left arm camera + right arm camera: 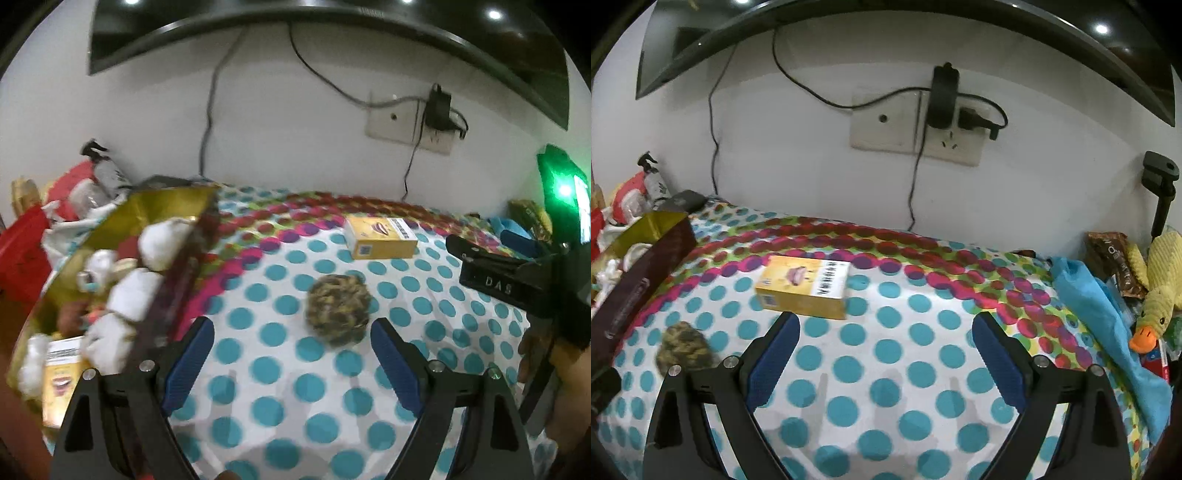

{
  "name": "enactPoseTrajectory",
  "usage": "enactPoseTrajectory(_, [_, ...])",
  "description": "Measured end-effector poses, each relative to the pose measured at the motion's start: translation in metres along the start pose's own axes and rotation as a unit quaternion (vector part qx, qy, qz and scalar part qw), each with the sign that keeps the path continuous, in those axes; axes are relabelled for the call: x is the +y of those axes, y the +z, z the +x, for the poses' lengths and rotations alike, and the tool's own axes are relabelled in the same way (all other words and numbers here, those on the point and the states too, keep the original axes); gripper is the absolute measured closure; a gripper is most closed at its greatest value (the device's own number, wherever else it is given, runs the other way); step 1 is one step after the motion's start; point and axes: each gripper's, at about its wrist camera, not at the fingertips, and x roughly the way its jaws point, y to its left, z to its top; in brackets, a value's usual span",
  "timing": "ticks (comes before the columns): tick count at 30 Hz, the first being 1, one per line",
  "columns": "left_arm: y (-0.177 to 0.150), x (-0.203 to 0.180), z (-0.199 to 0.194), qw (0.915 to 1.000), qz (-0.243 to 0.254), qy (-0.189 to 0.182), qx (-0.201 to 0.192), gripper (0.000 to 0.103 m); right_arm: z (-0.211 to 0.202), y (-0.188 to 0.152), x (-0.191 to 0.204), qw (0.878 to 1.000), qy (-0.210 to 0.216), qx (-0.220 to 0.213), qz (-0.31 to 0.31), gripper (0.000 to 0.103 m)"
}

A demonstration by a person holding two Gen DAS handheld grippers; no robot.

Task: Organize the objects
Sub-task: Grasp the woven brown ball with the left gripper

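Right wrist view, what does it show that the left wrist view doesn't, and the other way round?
Only the right wrist view shows the yellow plush duck and the blue cloth at the right edge of the bed. Only the left wrist view shows the box's contents: white bundles and a second yellow carton, plus the other gripper at its right. Both show the yellow carton lying on the dotted bedsheet, the camouflage ball, the gold-lined box, and open, empty fingers.

The letters "DAS" are being shown in pale print on the black right gripper (491, 282); the barcode on the yellow box (803, 286) is too small to be read.
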Motion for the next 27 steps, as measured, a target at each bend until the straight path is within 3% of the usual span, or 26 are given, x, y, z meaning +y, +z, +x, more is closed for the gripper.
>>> enactPoseTrajectory(7, [0.015, -0.024, 0.046, 0.9984, 0.021, 0.041, 0.034, 0.014, 0.019, -0.010, -0.015, 0.999, 0.018, 0.021, 0.028, 0.009])
enactPoseTrajectory(17, [0.020, -0.045, 0.080, 0.9968, 0.010, 0.045, 0.065, 0.014, 0.027, -0.012, -0.029, 0.996, 0.044, 0.039, 0.069, 0.006])
enactPoseTrajectory(18, [0.018, -0.048, 0.084, 0.9964, 0.012, 0.044, 0.071, 0.017, 0.027, -0.012, -0.028, 0.996, 0.043, 0.039, 0.066, 0.006])
enactPoseTrajectory(20, [0.015, -0.051, 0.090, 0.9961, 0.006, 0.030, 0.083, 0.036, 0.026, -0.011, -0.027, 0.996, 0.042, 0.039, 0.063, 0.006])
enactPoseTrajectory(21, [0.013, -0.053, 0.093, 0.9957, 0.007, 0.023, 0.090, 0.052, 0.026, -0.011, -0.027, 0.996, 0.040, 0.039, 0.062, 0.005])
enactPoseTrajectory(27, [0.013, -0.046, 0.080, 0.9965, 0.003, 0.027, 0.079, 0.054, 0.024, -0.011, -0.024, 0.997, 0.043, 0.034, 0.054, 0.004])
